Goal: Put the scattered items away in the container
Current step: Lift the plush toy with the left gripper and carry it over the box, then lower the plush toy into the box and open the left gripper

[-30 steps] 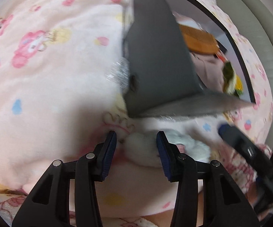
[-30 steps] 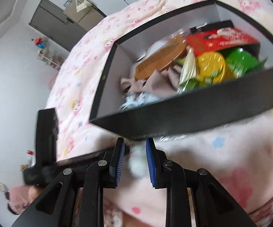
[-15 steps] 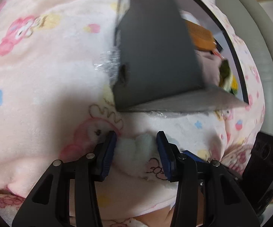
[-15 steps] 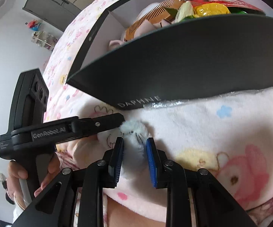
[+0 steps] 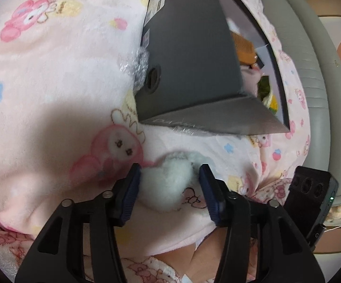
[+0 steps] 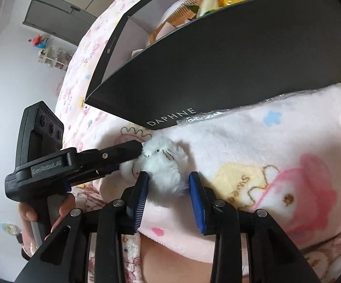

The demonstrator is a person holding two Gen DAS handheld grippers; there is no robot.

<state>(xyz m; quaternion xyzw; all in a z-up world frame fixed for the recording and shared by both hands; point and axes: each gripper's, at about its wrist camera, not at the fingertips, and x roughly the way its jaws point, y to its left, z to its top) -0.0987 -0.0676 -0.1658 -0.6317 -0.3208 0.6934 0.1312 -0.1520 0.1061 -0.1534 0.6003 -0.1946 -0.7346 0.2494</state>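
Observation:
A small white fluffy plush toy (image 5: 168, 184) lies on the pink blanket in front of the black box (image 5: 194, 54). My left gripper (image 5: 170, 184) is open with its jaws on either side of the toy, touching its fur. In the right wrist view the toy (image 6: 163, 165) shows whiskers and eyes. My right gripper (image 6: 169, 188) is open around the toy's near end. The left gripper's fingers (image 6: 120, 153) reach the toy from the left. The black box (image 6: 229, 70) marked DAPHNE holds a comb, snack packets and cloth.
The pink cartoon-print blanket (image 5: 52, 82) covers the bed. Bubble wrap (image 5: 137, 63) sticks out under the box. A grey padded bed frame (image 5: 312, 70) runs along the right. A grey cabinet (image 6: 59, 14) stands at the far wall.
My right gripper opened wider around the toy. Both grippers came closer to the toy, and the left jaws now bracket it fully.

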